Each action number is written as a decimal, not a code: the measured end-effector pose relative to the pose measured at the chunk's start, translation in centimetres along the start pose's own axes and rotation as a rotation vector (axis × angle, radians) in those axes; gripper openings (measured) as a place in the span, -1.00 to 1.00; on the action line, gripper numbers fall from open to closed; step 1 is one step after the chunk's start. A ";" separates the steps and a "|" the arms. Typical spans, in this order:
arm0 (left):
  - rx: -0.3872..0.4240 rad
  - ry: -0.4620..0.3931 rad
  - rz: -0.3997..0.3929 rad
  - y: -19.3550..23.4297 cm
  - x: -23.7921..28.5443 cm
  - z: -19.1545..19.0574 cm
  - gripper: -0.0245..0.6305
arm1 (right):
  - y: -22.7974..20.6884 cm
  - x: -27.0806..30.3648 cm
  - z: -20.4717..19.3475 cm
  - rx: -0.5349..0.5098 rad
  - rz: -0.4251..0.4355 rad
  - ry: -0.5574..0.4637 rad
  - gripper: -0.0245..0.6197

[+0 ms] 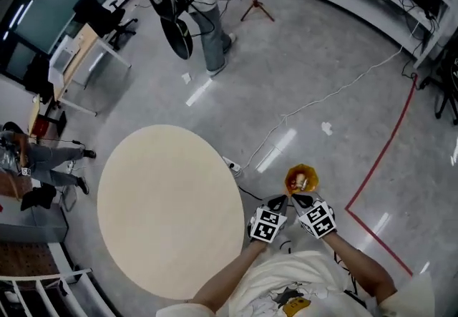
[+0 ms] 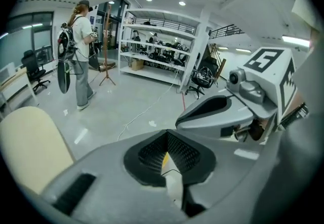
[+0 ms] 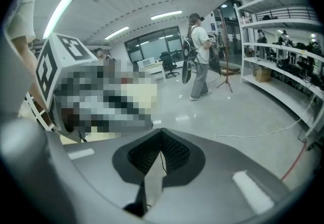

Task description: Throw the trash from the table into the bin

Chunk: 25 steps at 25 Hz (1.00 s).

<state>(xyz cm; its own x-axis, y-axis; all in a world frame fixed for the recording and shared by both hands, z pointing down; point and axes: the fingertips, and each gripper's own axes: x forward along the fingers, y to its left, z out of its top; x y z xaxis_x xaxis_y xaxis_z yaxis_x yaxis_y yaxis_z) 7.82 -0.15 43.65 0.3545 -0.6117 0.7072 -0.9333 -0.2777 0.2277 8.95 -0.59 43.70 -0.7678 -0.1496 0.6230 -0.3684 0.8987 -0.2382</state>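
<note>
I see my grey left gripper and right gripper with ribbed black pads pressed together, empty, just below the round orange bin holding crumpled trash, right of the smooth round beige table.

Left gripper and right gripper sit side by side, tips angled downward. Both jaw pairs are closed. The forearms converge forward.
</note>
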 end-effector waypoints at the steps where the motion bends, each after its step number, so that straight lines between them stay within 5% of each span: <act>1: -0.020 -0.012 0.011 0.2 -1.7 -0.8 -0.91 | 1.8 -0.1 1.0 -0.016 0.014 -0.008 -0.90; 12: -0.260 -0.234 0.170 4.0 -16.2 -6.4 -0.91 | 18.0 1.5 7.6 -0.256 0.194 -0.053 -0.91; 19: -0.423 -0.364 0.275 5.8 -24.1 -13.1 -0.91 | 27.8 3.8 5.8 -0.371 0.332 -0.046 -0.91; 25: -0.561 -0.468 0.414 7.8 -33.8 -22.7 -0.91 | 37.8 5.4 3.4 -0.440 0.399 -0.074 -0.91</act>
<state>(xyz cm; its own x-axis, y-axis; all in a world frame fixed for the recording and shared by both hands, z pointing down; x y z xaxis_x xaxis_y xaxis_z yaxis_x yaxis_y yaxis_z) -12.78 35.16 36.72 -0.1515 -0.8618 0.4842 -0.8392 0.3710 0.3977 -10.89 31.17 35.52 -0.8426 0.2204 0.4915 0.1954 0.9754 -0.1023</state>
